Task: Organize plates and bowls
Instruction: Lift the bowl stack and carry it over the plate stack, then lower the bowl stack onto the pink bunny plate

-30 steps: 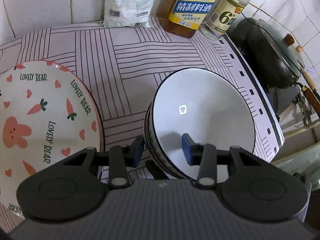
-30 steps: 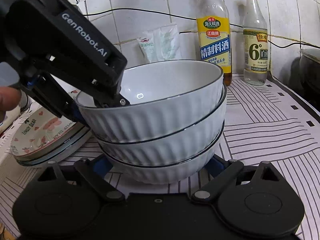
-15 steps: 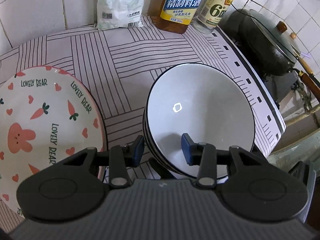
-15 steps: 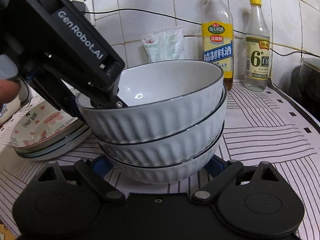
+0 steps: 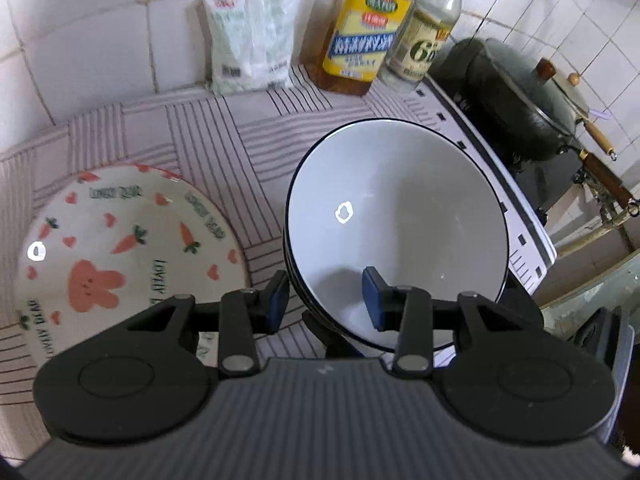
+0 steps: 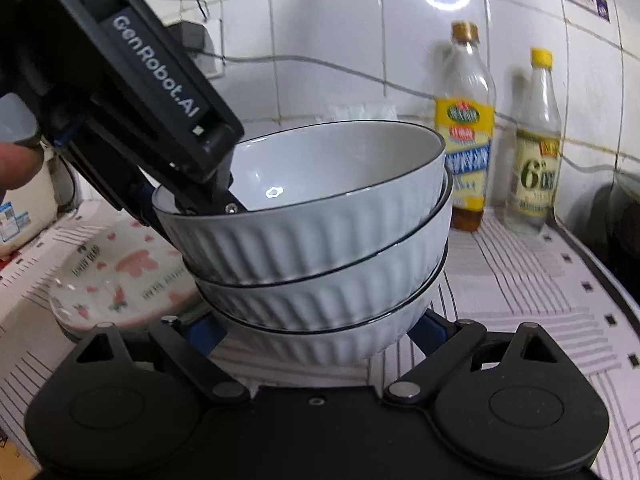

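Stack of three white ribbed bowls [image 6: 320,240] sits tilted above the striped bench [image 5: 224,152], next to the bunny-print plates [image 5: 120,256]. Left hand-held gripper [image 5: 325,302] is clamped on the near rim of the stack, one pad inside the top bowl, other outside. Right hand-held gripper [image 6: 316,332] grips the bottom bowl w/ a blue pad each side; oil & vinegar bottles [image 6: 466,152] by the tiled wall.
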### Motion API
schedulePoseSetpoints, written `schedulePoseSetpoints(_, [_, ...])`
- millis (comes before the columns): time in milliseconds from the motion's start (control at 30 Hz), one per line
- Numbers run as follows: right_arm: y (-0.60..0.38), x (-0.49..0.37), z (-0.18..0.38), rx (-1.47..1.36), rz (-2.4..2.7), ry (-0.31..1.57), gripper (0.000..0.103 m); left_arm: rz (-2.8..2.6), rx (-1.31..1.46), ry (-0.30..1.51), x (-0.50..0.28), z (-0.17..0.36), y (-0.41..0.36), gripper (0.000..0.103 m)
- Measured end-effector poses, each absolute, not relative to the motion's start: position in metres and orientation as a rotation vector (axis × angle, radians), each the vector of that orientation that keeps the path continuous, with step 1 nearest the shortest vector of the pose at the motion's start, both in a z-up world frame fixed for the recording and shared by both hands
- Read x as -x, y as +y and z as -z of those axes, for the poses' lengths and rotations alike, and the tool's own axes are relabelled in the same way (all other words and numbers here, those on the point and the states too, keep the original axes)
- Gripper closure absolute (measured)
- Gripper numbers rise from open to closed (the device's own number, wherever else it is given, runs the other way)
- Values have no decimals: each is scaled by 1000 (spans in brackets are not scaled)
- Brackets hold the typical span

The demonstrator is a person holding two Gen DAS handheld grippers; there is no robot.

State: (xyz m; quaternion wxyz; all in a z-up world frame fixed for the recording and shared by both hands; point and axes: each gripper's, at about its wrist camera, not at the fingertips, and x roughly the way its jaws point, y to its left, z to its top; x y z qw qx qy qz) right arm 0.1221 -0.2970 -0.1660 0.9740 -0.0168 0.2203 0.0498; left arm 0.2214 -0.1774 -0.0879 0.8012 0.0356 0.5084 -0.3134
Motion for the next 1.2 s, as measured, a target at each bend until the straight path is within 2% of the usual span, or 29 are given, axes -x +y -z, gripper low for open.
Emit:
schedulePoseSetpoints(467, [-219, -148, 144, 65, -284, 411, 6, 504, -36, 1039, -217, 51, -77, 65])
schedulePoseSetpoints(767, [-186, -180, 164, 58, -334, 467, 6, 444, 24, 1061, -245, 76, -33, 65])
schedulePoseSetpoints(1200, [-175, -199, 178, 98, -312, 539, 6, 478, 71, 1091, -269, 106, -20, 65])
